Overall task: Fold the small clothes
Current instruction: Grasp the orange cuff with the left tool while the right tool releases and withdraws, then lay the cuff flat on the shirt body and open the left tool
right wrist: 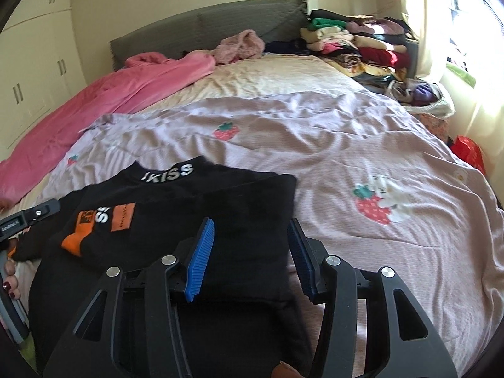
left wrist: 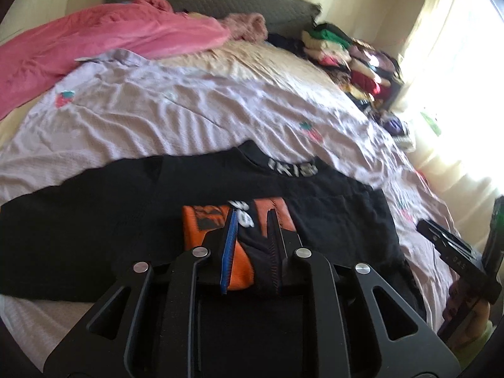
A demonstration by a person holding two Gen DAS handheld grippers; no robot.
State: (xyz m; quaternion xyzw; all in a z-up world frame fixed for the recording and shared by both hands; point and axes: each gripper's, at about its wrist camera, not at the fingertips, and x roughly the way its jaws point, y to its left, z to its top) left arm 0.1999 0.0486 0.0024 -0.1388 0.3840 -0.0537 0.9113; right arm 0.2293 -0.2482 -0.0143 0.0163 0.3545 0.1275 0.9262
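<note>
A small black shirt (left wrist: 110, 220) with an orange patch (left wrist: 204, 220) and white collar lettering lies spread on the bed. My left gripper (left wrist: 252, 220) sits low over its middle, fingers a little apart with a fold of the black and orange cloth between them. In the right wrist view the same shirt (right wrist: 189, 214) lies at the lower left with its right side folded over. My right gripper (right wrist: 252, 233) is open, its blue pads astride the shirt's right edge, nothing pinched. The right gripper also shows in the left wrist view (left wrist: 456, 252), and the left gripper's body in the right wrist view (right wrist: 28, 217).
The bed has a lilac strawberry-print cover (right wrist: 346, 145). A pink blanket (right wrist: 110, 104) lies at the far left. A pile of folded clothes (right wrist: 362, 44) stands at the far right by the grey headboard (right wrist: 204, 22). A bright window is at the right.
</note>
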